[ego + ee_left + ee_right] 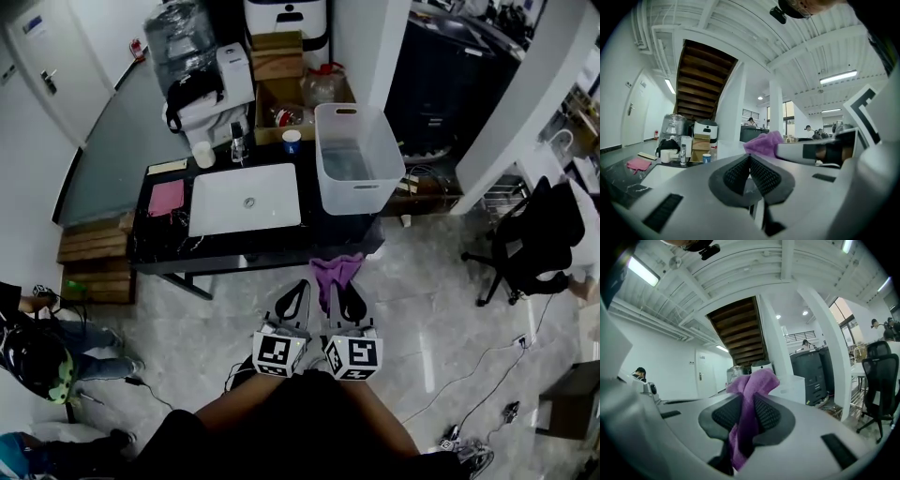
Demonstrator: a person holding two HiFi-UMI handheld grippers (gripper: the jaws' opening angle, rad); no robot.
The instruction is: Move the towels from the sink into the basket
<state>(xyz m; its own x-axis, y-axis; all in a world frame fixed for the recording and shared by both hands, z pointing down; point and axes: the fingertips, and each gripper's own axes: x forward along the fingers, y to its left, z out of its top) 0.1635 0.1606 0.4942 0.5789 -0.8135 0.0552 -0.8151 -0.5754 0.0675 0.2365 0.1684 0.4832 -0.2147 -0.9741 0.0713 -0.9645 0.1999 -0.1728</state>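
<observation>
Right gripper (746, 404): jaws narrow, pinched on the purple towel (752, 380); cloth hangs down between the pads. Left gripper (750, 158): jaws together, empty.

Basket (386, 150) is on the counter beside the sink (225, 208), straight ahead of your right gripper and above it. Your right hand is the nearer 1.

1 pink cloth (166, 197) lies left of the sink.

head view: high overhead, looking steeply down, the sink (246, 199) ahead.
left gripper view: low and level along its jaws, facing that sink.
right gripper view: level, jaws close up.
shared: purple towel (335, 272), in all three.
</observation>
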